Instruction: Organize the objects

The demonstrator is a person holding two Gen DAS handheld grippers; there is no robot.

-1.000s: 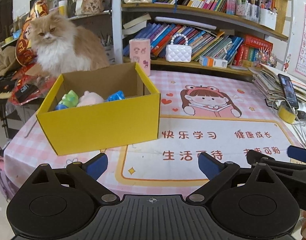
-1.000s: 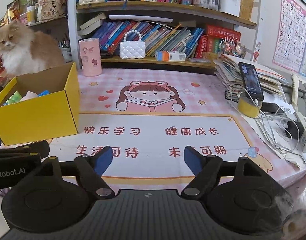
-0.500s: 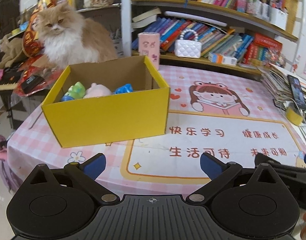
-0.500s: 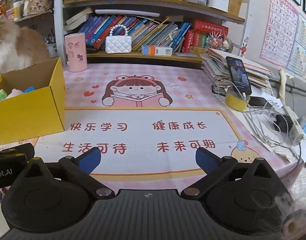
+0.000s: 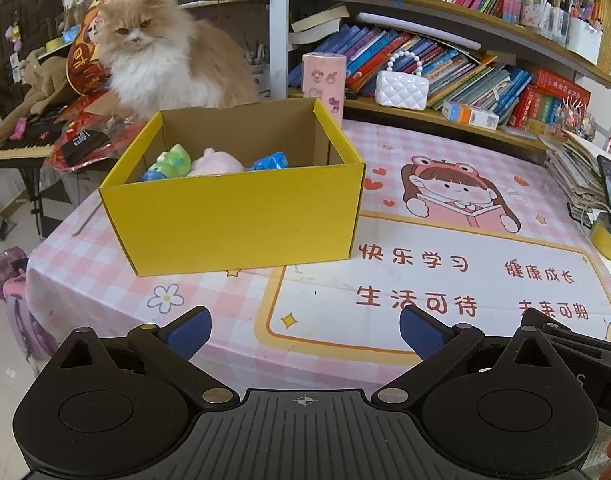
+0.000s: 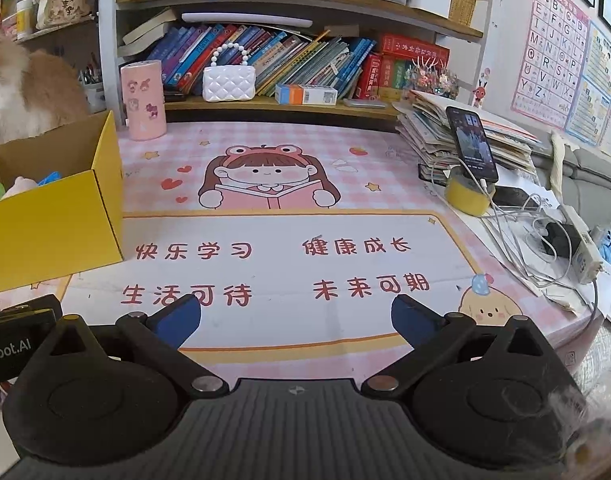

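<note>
A yellow cardboard box stands on the pink checked tablecloth at the left; it also shows in the right wrist view. Inside lie a green frog toy, a pink plush and a blue toy. My left gripper is open and empty, held near the table's front edge, short of the box. My right gripper is open and empty over the printed mat, to the right of the box.
A fluffy orange cat sits behind the box. A pink cylinder and a white pearl-handled purse stand by the bookshelf. At the right are a paper stack, a phone on a yellow tape roll, and cables.
Both grippers have drawn back and swung a little left, so the box sits further right in the views. The right jaws have opened wider. The toys have not moved.
</note>
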